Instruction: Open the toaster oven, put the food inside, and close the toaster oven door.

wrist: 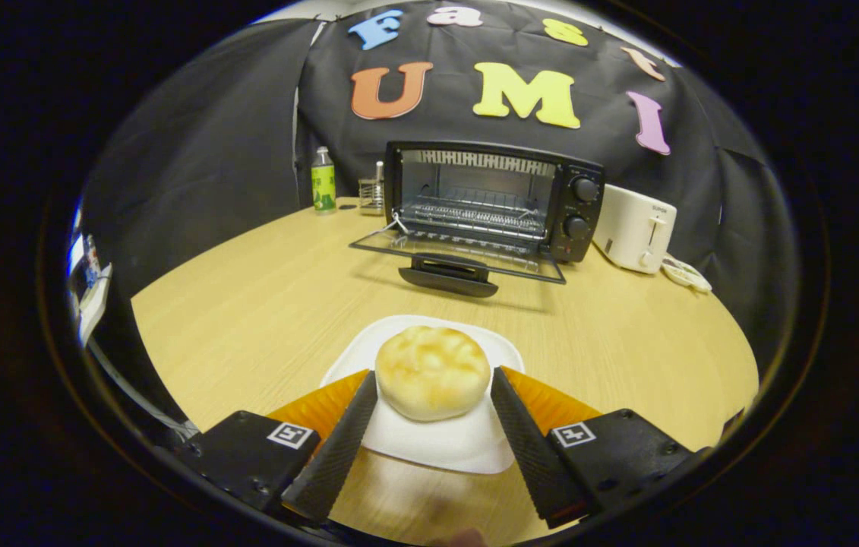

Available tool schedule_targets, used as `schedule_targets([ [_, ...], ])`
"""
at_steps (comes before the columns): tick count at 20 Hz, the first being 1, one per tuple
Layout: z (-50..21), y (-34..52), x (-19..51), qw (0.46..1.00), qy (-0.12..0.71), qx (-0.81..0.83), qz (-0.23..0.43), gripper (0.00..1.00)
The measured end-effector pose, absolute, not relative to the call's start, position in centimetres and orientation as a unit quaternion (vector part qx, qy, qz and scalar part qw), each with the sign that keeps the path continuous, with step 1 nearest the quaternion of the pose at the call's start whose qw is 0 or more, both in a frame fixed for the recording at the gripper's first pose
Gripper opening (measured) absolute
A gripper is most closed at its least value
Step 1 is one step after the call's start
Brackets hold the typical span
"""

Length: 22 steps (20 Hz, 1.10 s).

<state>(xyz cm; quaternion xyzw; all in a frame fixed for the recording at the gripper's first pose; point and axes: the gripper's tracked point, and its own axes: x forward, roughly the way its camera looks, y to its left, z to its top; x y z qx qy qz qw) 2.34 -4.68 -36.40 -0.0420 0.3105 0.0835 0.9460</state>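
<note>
A round, golden-topped bun (432,372) rests over a white plate (437,448) on the wooden table. My gripper (433,377) has one black ribbed finger against each side of the bun, and both fingertips (364,395) touch it at its widest part. Whether the bun is off the plate cannot be told. Beyond the fingers, at the back of the table, stands the black toaster oven (494,199). Its glass door (459,254) is folded down flat toward me, and the wire rack (475,216) inside is bare.
A white toaster (634,226) stands just right of the oven, with a small white dish (687,273) beside it. Left of the oven are a green-labelled bottle (323,181) and a small metal rack (372,194). Bare wooden table (247,304) lies between plate and oven.
</note>
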Motion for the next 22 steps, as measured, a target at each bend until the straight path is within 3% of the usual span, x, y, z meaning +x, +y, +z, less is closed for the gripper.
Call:
schedule_targets([
  [5,-35.9,-4.7,2.7,0.948,0.307,-0.024,0.086,0.71],
  [9,-32.8,-4.7,3.1,0.955,0.279,0.035,0.093,0.56],
  [17,-22.4,-4.0,6.9,0.965,0.188,0.149,0.104,0.50],
  [22,-20.3,-3.2,10.5,0.966,0.184,0.152,0.095,0.50],
])
